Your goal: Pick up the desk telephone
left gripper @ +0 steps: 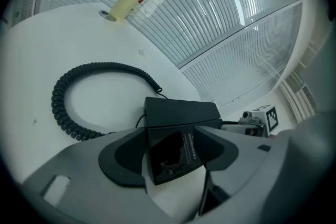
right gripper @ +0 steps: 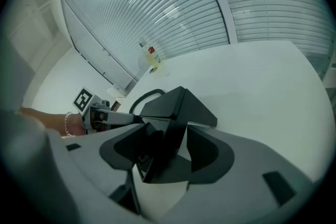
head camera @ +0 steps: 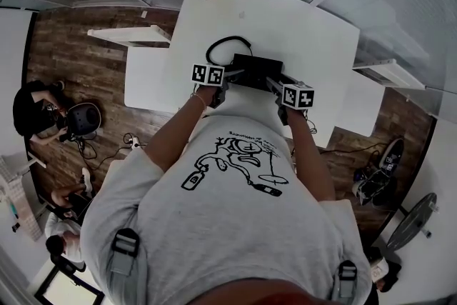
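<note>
My left gripper [left gripper: 172,136] and right gripper [right gripper: 167,134] have jaws spread wide, with the phone [left gripper: 181,113] between them, not pinched yet I think. It's sitting on the bench [left gripper: 63,44], so squeeze and lift are left.

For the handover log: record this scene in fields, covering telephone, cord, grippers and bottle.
Telephone: black plastic desk telephone on the white table
Cord: black coiled cord looped on the table beside it
Left gripper: open, jaws astride one end of the telephone
Right gripper: open, jaws astride the other end
Bottle: clear bottle of yellowish liquid at the table's far edge
</note>
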`<state>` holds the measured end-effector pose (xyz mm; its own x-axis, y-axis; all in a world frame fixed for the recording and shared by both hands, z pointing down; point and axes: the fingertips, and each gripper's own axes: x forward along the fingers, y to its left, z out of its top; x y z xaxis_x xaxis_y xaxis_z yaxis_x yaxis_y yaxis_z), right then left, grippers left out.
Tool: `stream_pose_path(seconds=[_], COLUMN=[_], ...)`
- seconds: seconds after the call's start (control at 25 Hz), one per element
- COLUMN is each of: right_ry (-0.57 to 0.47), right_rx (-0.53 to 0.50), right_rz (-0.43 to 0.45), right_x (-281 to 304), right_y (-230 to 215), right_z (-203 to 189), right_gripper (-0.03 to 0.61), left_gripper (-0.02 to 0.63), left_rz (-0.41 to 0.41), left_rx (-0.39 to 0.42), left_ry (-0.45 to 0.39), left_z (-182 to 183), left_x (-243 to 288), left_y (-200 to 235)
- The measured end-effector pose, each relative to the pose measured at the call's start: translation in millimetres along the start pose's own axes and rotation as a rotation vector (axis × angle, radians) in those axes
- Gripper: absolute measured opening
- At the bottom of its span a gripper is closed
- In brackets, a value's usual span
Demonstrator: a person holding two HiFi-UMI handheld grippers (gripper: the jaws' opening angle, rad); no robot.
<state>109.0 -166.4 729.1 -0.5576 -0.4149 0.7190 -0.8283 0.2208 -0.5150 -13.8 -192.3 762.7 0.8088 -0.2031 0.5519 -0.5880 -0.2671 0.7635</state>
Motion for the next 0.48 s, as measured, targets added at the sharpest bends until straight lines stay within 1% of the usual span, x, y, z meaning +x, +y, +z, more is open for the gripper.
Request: stream_pose_path(seconds=[0.16,0.24,0.48], right_ry=[-0.009,-0.008,-0.019], right_rx=[0.001,0.014,0.033], right_rz=[-0.006,-0.008,0.0], right_x=[0.4,-0.7,-6.3], right_y=[1.3,0.5,4.4], right_z=[0.6,0.4,2.3], right_gripper=[0.233,0.215,0.201], left_gripper=[0.272,0.272,0.272], left_rz=[0.014,0.029,0.045], left_rx=[-0.002,0.005,0.021], left_ry=[0.005,0.009,-0.001], left_z=[-0.3,-1.1,0.2], left_x=[0.3,0.2,-2.2], left_y=[0.9,0.9,-2.4])
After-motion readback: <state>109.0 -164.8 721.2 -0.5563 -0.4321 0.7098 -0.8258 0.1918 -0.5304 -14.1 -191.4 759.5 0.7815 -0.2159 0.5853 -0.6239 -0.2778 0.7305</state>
